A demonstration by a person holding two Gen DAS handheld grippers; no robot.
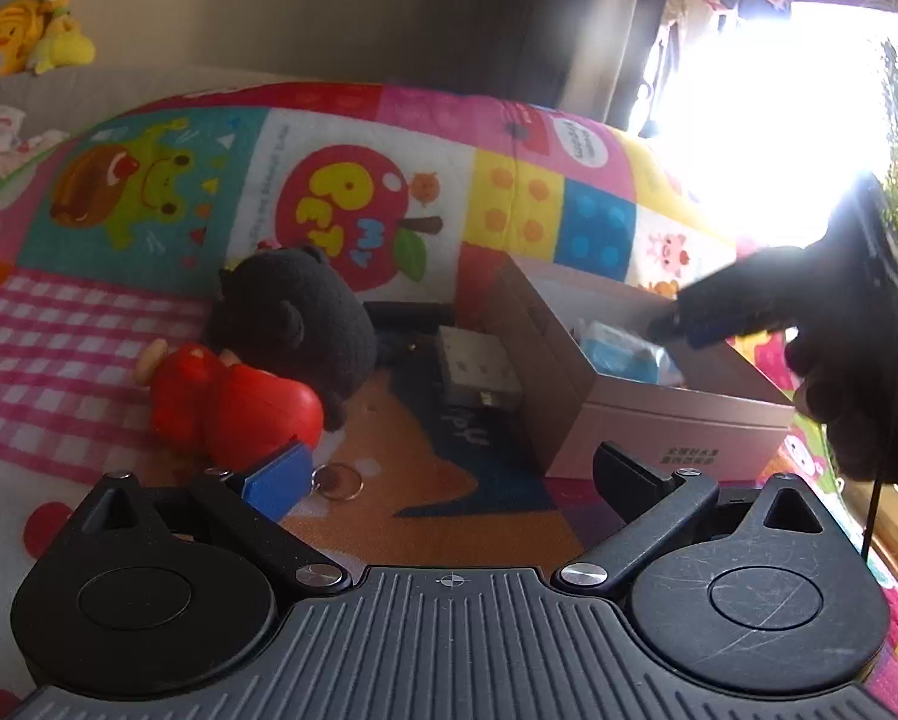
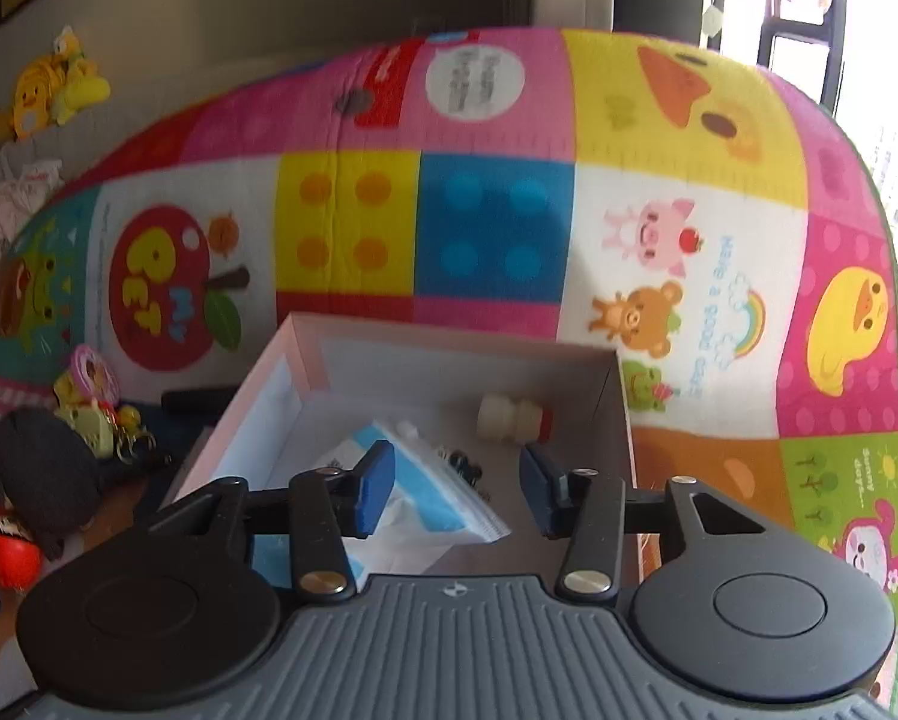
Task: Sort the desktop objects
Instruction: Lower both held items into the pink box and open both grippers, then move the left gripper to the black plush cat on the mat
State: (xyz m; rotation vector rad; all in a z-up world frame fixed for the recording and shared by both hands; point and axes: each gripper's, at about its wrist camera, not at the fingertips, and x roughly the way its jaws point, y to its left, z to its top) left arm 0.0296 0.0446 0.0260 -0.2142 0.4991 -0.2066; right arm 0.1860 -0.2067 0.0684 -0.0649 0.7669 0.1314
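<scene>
A pink open box (image 1: 677,420) (image 2: 329,354) sits on the colourful play mat. Inside lie a blue-and-white tissue pack (image 2: 425,498), a small white bottle with a red cap (image 2: 512,417) and a small dark item. My right gripper (image 2: 458,489) is open and empty, hovering over the box; it also shows in the left wrist view (image 1: 683,324) above the box. My left gripper (image 1: 449,474) is open wide and low over the mat, left of the box. A red daruma toy (image 1: 233,405), a black plush (image 1: 299,324), a grey adapter (image 1: 479,372) and a key ring (image 1: 338,480) lie ahead.
A cluster of small toys and keychains (image 2: 95,402) lies left of the box beside a black bar (image 2: 200,399). Yellow plush toys (image 1: 29,36) sit on the sofa behind. A bright window is at the right.
</scene>
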